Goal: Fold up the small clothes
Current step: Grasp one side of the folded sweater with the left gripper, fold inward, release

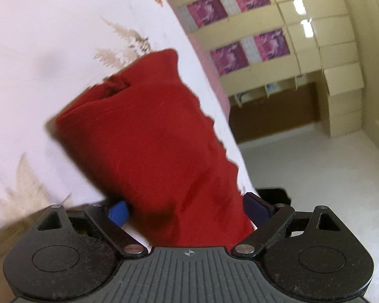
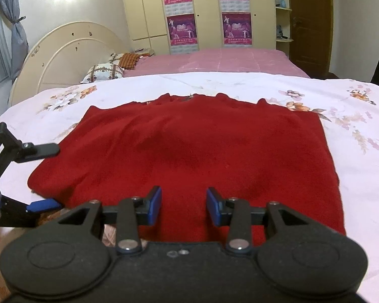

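Spread flat on floral quilt [image 2: 315, 85], red sweater [image 2: 189, 151] with long axis across the bed, near hem under opening, empty right gripper [image 2: 184, 205]; left gripper [image 1: 187, 207], jaws wide, straddling the garment's left edge, gripping nothing.

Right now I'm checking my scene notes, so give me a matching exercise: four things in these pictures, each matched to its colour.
Things:
1. garment
2. bedspread under it
3. sheet at the far end of the bed
4. pads on the right gripper fingers

Colours:
A. pink
B. blue
C. red
D. white with flowers

Pairs: 1-C, 2-D, 3-A, 4-B
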`<state>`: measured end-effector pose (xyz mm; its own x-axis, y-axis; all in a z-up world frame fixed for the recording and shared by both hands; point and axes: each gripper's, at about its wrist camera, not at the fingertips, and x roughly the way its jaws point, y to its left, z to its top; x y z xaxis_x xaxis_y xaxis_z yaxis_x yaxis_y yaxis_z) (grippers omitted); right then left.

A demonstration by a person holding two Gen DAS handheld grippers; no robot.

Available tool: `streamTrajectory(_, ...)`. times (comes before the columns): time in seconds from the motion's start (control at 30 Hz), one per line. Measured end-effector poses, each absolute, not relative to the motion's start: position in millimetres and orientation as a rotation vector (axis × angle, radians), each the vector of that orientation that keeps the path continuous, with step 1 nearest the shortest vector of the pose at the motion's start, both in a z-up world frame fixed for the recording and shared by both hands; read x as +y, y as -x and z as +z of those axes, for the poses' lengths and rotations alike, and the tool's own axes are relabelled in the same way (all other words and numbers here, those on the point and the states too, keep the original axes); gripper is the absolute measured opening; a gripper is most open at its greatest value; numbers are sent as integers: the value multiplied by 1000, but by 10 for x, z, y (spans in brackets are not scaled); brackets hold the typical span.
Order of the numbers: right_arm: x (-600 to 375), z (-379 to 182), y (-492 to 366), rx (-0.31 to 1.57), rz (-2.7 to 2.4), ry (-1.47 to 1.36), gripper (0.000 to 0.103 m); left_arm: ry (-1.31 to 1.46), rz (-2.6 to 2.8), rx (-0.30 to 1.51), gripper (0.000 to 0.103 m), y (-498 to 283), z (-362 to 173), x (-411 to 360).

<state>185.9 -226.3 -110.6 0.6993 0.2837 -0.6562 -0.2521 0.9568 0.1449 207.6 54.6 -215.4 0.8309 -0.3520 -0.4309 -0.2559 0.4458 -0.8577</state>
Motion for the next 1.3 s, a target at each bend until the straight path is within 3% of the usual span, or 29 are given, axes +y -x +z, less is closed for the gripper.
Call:
streamTrajectory(0.17, -2238, -1105, -2017, 722, 299, -51, 39, 1134, -41, 545, 92, -2313, -2168, 536)
streamTrajectory(0.2, -2233, -1105, -2058, 719, 297, -52, 39, 1127, -44, 538, 85, -2356, -2167, 543)
streamTrajectory(0.23, -2224, -1107, -2108, 715, 294, -51, 39, 1119, -41, 541, 69, -2411, -2184, 544)
streamTrajectory(0.33, -2192, -1108, -2255, 706, 289, -48, 39, 1164, -12, 552, 44, -2469, -2323, 640)
streamTrajectory(0.47, -2059, -1092, -2481, 679, 292, -11, 39, 1127, -6, 562, 38, -2522, -2325, 639)
streamTrajectory(0.6, -1891, -1281, -2674, 726, 262, 76, 40, 1056, 2, 569, 18, -2548, -2213, 640)
streamTrajectory(0.8, -1811, -1428, -2563, 692, 267, 183, 41, 862, -86, 521, 17, -2521, -1739, 478)
streamTrajectory(1.03, -2358, -1136, -2485, 697, 279, -106, 39, 519, -364, 518, 17, -2862, -1173, -381)
streamTrajectory(1.3, -3519, -943, -2057, 680, 138, -352, 42, 302, -579, 717, 17, -2883, -1315, -1343)
